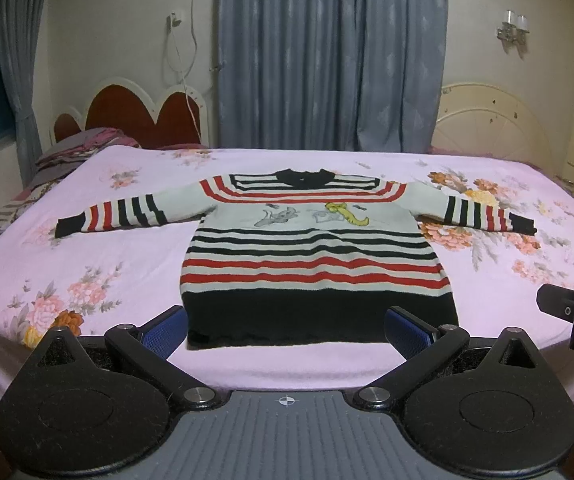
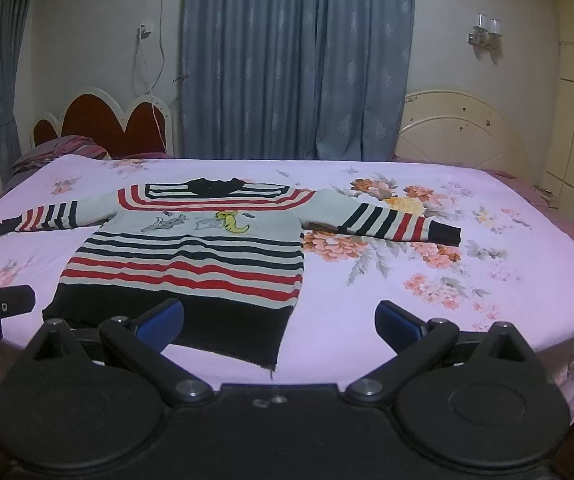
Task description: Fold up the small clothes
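Bedsheet point(image 1: 127, 240) bears sweater point(image 1: 315, 248), hem partly behind fingers point(image 1: 167, 330).

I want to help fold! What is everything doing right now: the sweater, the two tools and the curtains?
Striped sweater: flat on the bed, sleeves spread, unfolded.
Left tool: open, empty.
Right tool: open, empty.
Blue curtains: drawn shut.

Small knit sweater point(image 1: 315, 256), spread flat and face up on the pink floral bedsheet point(image 1: 127, 264), both sleeves stretched straight out to the sides. White with red and black stripes, black collar at the far end, wide black hem at the near edge. Little cartoon figures across the chest, unfolded.
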A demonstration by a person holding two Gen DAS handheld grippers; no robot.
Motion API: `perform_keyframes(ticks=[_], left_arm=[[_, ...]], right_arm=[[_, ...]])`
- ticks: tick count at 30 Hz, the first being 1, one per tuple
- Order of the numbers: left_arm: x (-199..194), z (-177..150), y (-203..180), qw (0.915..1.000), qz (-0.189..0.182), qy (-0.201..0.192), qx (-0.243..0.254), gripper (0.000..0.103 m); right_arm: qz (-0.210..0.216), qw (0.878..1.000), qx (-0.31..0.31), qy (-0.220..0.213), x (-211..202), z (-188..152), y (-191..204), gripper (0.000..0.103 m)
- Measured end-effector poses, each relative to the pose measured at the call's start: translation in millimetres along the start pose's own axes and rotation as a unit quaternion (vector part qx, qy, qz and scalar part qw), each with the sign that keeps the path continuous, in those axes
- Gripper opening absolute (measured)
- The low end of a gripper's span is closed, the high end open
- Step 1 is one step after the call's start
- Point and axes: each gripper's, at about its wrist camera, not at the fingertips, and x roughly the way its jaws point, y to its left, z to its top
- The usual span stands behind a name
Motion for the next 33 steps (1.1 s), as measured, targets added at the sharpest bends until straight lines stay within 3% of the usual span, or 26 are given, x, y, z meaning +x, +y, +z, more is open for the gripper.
perform_keyframes(ticks=[33], left_arm=[[-2.6,1.8,-1.9,1.0,-0.001,-0.001,-0.004,0.103]], right_arm=[[-0.001,1.0,-0.007,-0.004,-3.2,4.4,1.5,0.102]])
